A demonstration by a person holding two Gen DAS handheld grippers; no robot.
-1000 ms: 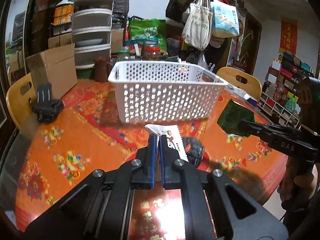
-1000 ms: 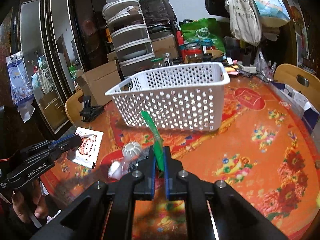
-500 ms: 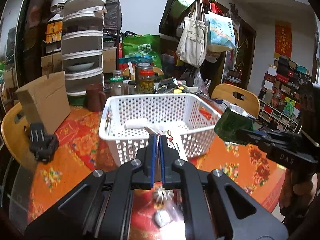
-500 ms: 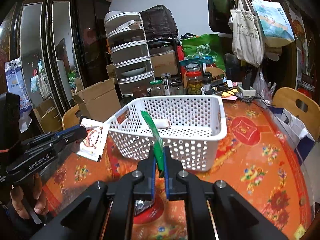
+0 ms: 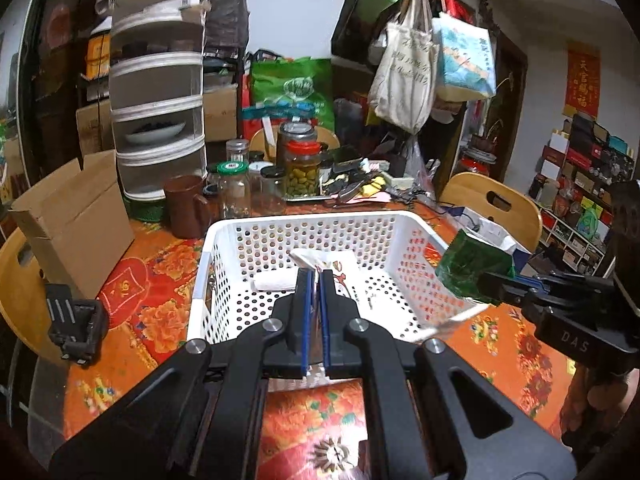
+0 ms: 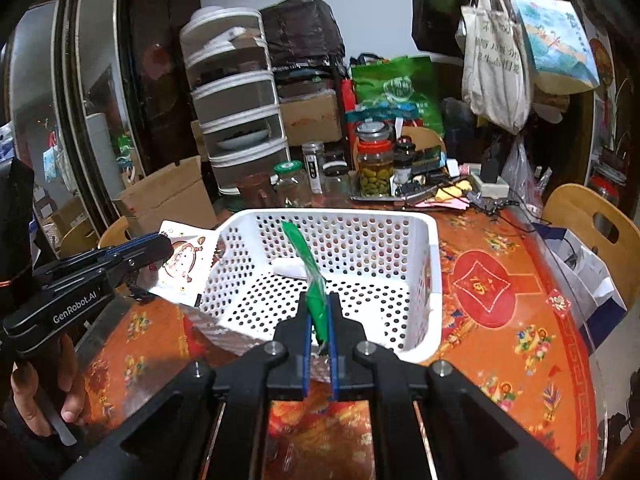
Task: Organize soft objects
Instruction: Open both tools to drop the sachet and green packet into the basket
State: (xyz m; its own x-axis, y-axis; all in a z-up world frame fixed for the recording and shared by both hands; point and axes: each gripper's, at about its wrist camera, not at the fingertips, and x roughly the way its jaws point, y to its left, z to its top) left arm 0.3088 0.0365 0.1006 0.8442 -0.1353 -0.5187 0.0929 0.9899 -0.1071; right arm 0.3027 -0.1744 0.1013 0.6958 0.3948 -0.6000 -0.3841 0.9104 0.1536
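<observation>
A white perforated basket [image 5: 404,220] [image 6: 434,264] stands on the orange floral table. A small white roll [image 5: 274,281] [image 6: 290,268] lies inside it. My left gripper [image 5: 314,276] is shut on a white cartoon-printed packet [image 5: 340,266] and holds it above the basket's near-left edge; the packet also shows in the right wrist view [image 6: 182,264]. My right gripper [image 6: 320,300] is shut on a green packet [image 6: 306,256], held over the basket's near rim; it also shows in the left wrist view [image 5: 472,270].
Glass jars [image 5: 302,170], a brown mug [image 5: 186,206], a cardboard box [image 5: 72,220] and a tiered white container [image 5: 158,92] stand behind the basket. A black gadget [image 5: 76,326] lies at the table's left. A small spiky object [image 5: 332,452] lies under my left gripper. Wooden chairs [image 6: 592,236] ring the table.
Both grippers have risen from table height and moved forward with their packets, from in front of the basket to over its rim. The spiky object stayed on the table.
</observation>
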